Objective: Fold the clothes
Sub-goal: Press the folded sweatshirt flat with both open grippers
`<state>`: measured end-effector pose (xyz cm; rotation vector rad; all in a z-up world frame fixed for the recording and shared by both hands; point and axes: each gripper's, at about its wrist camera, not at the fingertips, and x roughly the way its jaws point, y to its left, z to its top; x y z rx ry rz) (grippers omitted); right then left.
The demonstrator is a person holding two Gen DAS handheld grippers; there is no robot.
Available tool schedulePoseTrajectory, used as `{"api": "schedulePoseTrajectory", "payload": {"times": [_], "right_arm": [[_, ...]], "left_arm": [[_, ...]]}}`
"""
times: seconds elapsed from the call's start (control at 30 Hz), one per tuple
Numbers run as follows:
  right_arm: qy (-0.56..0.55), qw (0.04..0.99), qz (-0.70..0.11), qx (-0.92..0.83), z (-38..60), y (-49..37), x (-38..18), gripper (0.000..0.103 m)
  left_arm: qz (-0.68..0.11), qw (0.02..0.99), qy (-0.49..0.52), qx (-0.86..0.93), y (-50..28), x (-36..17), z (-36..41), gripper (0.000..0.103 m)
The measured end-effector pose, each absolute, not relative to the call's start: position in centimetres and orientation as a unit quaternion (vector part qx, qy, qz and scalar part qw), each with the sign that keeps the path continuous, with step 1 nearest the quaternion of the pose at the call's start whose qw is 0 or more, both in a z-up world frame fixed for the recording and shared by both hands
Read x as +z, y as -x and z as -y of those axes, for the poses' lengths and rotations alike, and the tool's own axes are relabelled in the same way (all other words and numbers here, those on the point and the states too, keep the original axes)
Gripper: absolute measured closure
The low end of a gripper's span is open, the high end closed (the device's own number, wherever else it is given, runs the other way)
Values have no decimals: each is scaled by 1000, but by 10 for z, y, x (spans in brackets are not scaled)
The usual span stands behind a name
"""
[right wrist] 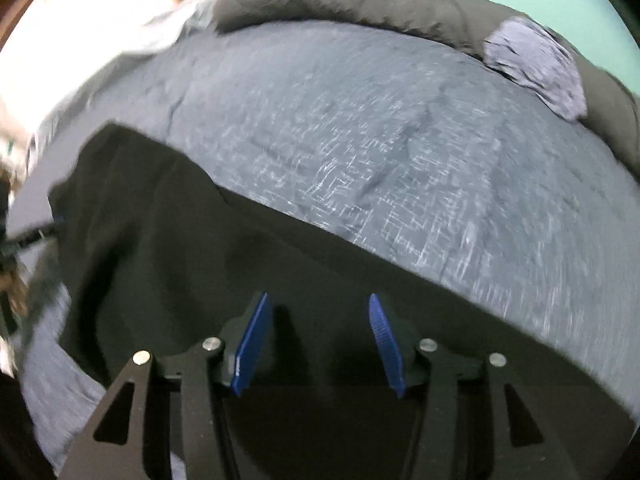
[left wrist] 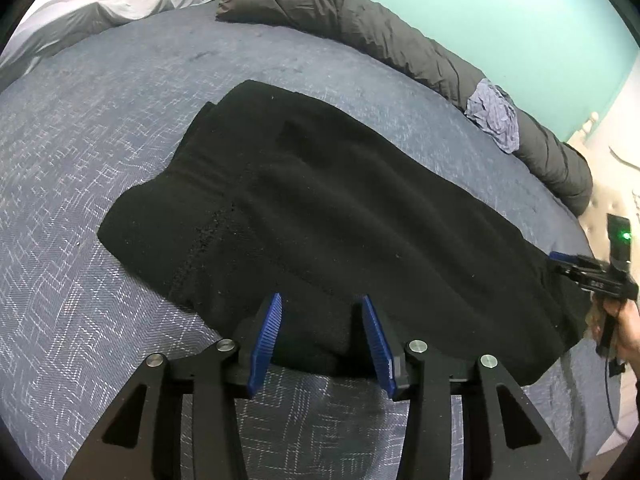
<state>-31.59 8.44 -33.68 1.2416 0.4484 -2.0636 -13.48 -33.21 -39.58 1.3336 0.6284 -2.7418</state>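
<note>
Between folds, by the look of it: black fleece garment (left wrist: 320, 216) spread flat on the blue patterned bedspread (left wrist: 100, 160), already doubled over with a layered edge at its left end. Released, not gripped.

Left gripper (left wrist: 322, 304) poised over the garment's near edge, jaws partly apart, blue pads (left wrist: 267, 336) straddling the hem but not pressing it; nothing held. Angled steeply down toward the bed.

Right gripper (right wrist: 318, 308) likewise partly open over the black fabric, further right along the near edge, pads clear of the cloth, empty. Heavy blur in the right wrist view, so likely mid-sweep. Seen from the left wrist view at the far right, with a hand (left wrist: 624, 328) on its grip.

Next move, as a judgement: settle both grippers on the near hem, close on one layer pair each, then lift and carry it toward the far edge for another fold. Worth pinching all layers, or the doubled part may slip apart.

Beyond: rolled dark grey duvet (left wrist: 400, 28) along the far side, a crumpled blue-grey cloth (left wrist: 494, 116) resting on it.
</note>
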Motion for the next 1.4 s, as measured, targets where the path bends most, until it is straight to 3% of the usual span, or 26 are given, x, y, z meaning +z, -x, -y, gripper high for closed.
{"api": "schedulePoseTrajectory", "payload": {"times": [0.3, 0.47, 0.57, 0.63, 0.9, 1.17, 1.2, 1.3, 1.4], "right_arm": [[-490, 387, -244, -742, -71, 336, -358, 51], [-488, 414, -250, -727, -70, 332, -360, 82], [-479, 416, -257, -729, -70, 327, -355, 94], [-468, 417, -253, -737, -75, 326, -345, 95], [-439, 400, -247, -766, -86, 342, -307, 96], [-483, 357, -241, -763, -70, 362, -342, 96], [-486, 352, -239, -763, -71, 362, -346, 95], [-487, 327, -226, -778, -81, 366, -344, 72], [-479, 317, -210, -791, -98, 368, -331, 69]], "left_arm": [[-197, 15, -429, -881, 134, -396, 330, 52], [-193, 17, -431, -881, 134, -396, 328, 51], [-192, 17, -431, -881, 134, -397, 327, 51], [-194, 16, -431, -881, 133, -397, 327, 51], [-196, 15, -432, -880, 131, -397, 327, 50], [-194, 13, -436, -879, 133, -399, 327, 50], [-193, 13, -436, -879, 133, -399, 327, 50], [-191, 13, -436, -879, 133, -398, 327, 50], [-191, 14, -437, -879, 134, -398, 327, 50]]}}
